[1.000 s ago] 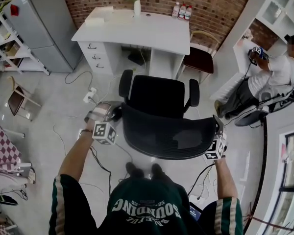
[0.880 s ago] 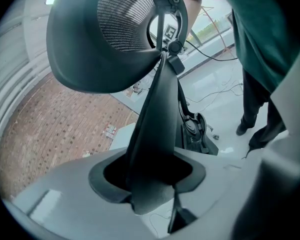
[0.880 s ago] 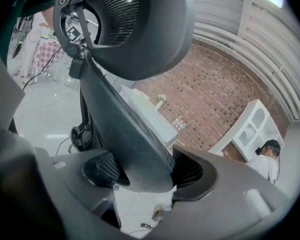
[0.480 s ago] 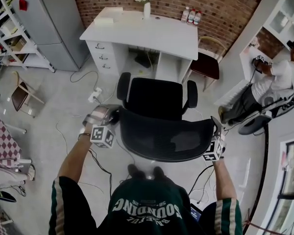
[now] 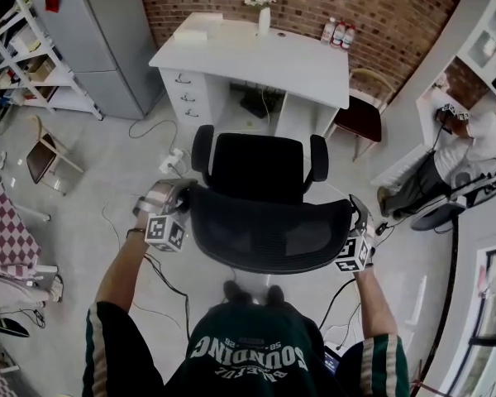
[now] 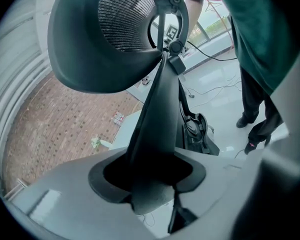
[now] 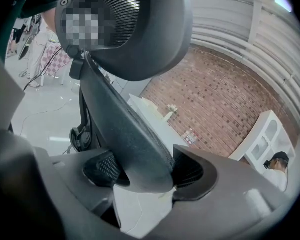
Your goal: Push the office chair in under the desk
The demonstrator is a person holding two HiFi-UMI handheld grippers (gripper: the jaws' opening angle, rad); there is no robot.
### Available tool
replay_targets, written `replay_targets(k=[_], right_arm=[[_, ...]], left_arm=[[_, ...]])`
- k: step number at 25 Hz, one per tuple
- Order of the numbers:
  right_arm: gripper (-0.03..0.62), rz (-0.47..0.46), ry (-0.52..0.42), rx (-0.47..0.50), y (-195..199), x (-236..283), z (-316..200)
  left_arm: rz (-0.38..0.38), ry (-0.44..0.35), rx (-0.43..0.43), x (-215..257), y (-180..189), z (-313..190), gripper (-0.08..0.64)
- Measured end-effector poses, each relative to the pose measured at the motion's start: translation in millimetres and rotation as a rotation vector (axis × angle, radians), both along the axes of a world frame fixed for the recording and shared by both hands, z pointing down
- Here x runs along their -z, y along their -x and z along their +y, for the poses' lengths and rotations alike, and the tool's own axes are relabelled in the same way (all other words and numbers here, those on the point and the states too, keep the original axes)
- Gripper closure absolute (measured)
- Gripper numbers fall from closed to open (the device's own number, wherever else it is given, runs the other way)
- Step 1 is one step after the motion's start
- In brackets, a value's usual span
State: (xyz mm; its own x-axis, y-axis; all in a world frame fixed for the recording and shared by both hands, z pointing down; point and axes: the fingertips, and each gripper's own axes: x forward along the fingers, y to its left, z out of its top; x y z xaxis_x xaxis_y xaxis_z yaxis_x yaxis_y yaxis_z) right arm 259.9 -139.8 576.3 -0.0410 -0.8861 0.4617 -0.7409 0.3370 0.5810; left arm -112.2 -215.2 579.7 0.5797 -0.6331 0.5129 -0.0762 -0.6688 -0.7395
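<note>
The black office chair (image 5: pixel 260 168) faces the white desk (image 5: pixel 256 56), its seat in front of the desk's knee opening. I stand behind its mesh backrest (image 5: pixel 269 234). At the backrest's left edge my left gripper (image 5: pixel 175 208) is shut on the rim; in the left gripper view, the gripper (image 6: pixel 152 179) has both pads clamped on the thin black frame (image 6: pixel 157 109). At the right edge my right gripper (image 5: pixel 357 231) is shut on the rim as well, and the right gripper view shows that gripper (image 7: pixel 145 176) with its ribbed pads on the thick rim (image 7: pixel 125 134).
A grey fridge (image 5: pixel 99 40) stands left of the desk and a wooden chair (image 5: pixel 360 114) at its right. Cables and a power strip (image 5: pixel 172 160) lie on the floor near the office chair's left side. A person (image 5: pixel 471 139) sits at the far right. A vase (image 5: pixel 263 15) stands on the desk.
The chair, still held by both grippers, has crept a little toward the desk, and my view has shifted so the desk lies further right. Both grips are unchanged.
</note>
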Motion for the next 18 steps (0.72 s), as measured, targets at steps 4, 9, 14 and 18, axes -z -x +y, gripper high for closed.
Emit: replay_targets(k=[4, 9, 14, 18], right_arm=[[0.299, 0.006, -0.015, 0.019, 28.8, 1.5, -9.9], [0.299, 0.0, -0.035, 0.034, 57.1, -0.4, -20.9], [0.299, -0.006, -0.035, 0.042, 75.6, 1.1, -36.9], [0.299, 0.002, -0.041, 0.059, 88.2, 5.8, -52.1]], left_arm=[[-0.005, 0.002, 0.024, -0.7, 29.5, -8.3, 0.376], [-0.013, 0.006, 0.043, -3.9, 58.3, -20.5, 0.376], [-0.011, 0.009, 0.053, -4.2, 77.1, -35.7, 0.374], [-0.017, 0.006, 0.059, -5.5, 92.2, -50.7, 0.374]])
